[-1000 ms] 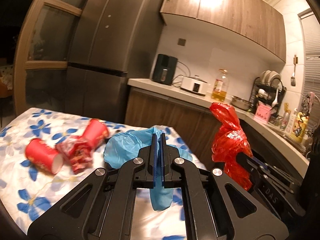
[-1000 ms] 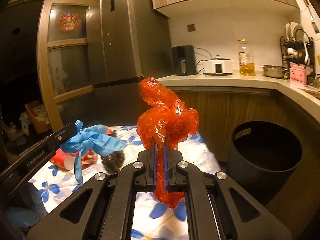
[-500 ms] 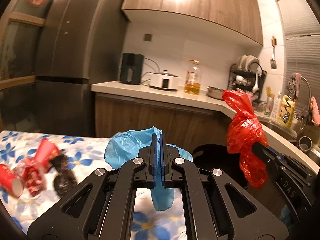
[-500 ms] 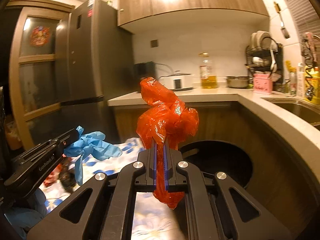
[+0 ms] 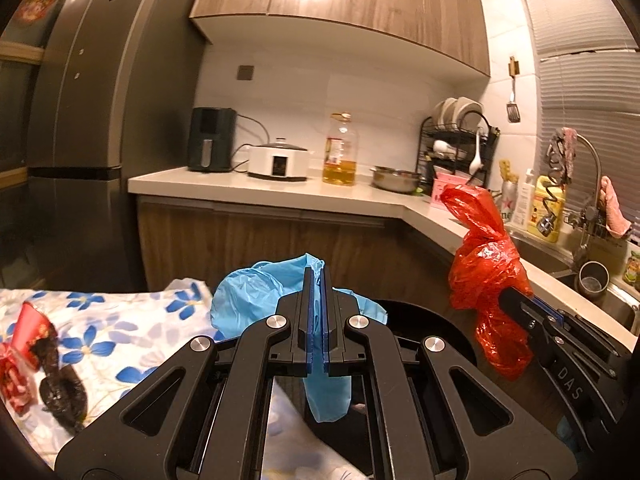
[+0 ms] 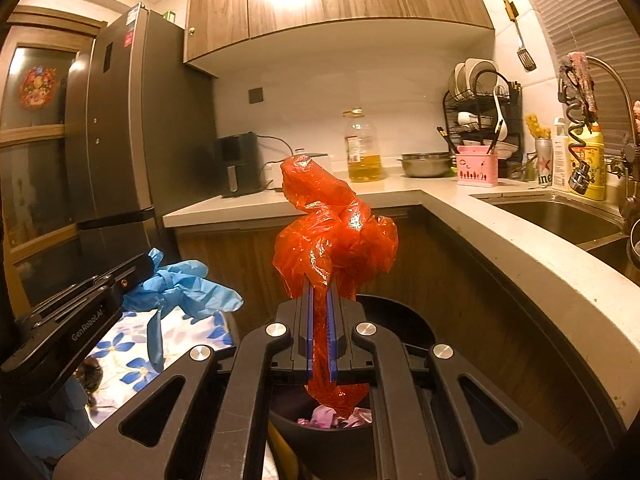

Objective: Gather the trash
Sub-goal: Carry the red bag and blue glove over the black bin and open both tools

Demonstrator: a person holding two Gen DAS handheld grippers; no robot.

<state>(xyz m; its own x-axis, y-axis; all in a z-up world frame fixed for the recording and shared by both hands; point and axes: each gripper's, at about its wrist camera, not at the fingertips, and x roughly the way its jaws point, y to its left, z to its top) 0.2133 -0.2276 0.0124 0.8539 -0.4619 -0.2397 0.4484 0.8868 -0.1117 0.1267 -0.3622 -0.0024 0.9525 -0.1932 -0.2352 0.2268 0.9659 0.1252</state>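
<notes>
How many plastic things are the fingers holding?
2. A blue plastic glove is pinched in the left gripper, and a red plastic bag in the right gripper, above the black bin.

Crumpled blue glove (image 5: 256,296) and red bag (image 6: 336,236) hang above black bin (image 6: 400,320).

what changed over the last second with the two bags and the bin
Both hand-held grippers swung away from the flowered tablecloth toward the black round bin, which now sits under the crumpled red plastic bag. The paper cups have slid to the left edge of the left wrist view. Unchanged: the left hand-held gripper is clamped on the crumpled blue plastic bag, the right hand-held gripper on the red one.
</notes>
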